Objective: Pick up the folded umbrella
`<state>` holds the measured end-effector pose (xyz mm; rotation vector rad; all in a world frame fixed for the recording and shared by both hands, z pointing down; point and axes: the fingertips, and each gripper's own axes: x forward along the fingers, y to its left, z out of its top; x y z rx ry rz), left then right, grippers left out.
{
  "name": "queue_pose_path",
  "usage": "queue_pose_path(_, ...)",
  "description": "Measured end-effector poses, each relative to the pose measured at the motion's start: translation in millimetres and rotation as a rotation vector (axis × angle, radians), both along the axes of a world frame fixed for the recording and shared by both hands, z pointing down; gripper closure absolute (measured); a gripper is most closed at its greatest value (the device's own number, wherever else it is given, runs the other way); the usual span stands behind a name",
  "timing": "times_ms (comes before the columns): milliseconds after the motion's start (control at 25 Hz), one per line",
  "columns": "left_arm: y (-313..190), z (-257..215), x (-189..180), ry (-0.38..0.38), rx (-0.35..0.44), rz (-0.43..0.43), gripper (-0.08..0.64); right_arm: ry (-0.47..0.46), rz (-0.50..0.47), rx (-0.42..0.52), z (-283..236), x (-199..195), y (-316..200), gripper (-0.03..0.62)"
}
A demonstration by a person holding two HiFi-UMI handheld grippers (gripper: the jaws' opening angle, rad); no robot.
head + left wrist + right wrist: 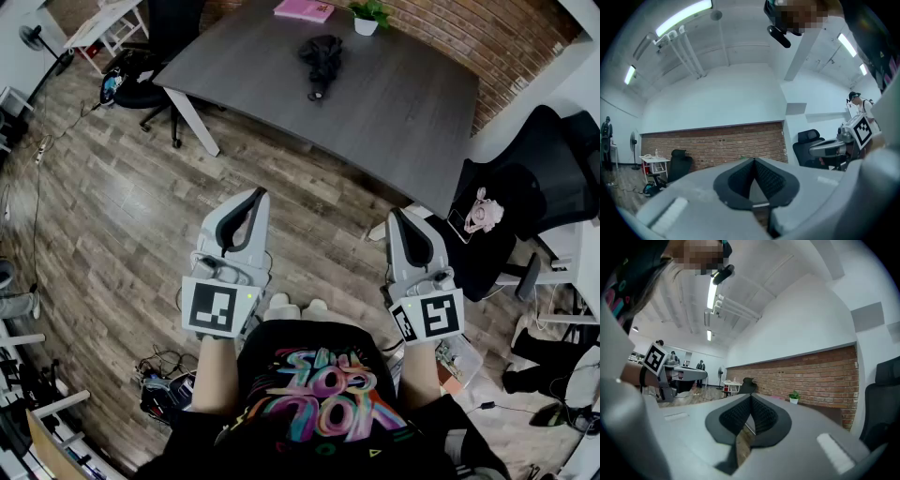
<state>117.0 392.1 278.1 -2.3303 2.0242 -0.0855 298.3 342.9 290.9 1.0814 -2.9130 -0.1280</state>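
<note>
A black folded umbrella (321,61) lies on the grey table (394,112) at the far side of the head view. Both grippers hang over the wooden floor, well short of the table. My left gripper (258,195) is shut with nothing between its jaws; in its own view the left gripper (753,160) has its dark pads meeting at the tips. My right gripper (396,217) is shut and empty too, and the right gripper (751,396) shows its pads pressed together. Neither gripper view shows the umbrella.
A pink book (304,10) and a small potted plant (367,17) sit at the table's far edge. A black office chair (525,178) stands to the right, another chair (141,75) at the table's left end. Cables (159,370) lie on the floor near my feet.
</note>
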Motion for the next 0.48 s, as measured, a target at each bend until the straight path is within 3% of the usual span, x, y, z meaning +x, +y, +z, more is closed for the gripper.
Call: queue_pose_path(480,5,8,15,-0.016,-0.012,-0.070,0.558,-0.005,-0.083,-0.004,6,14,-3,0.592)
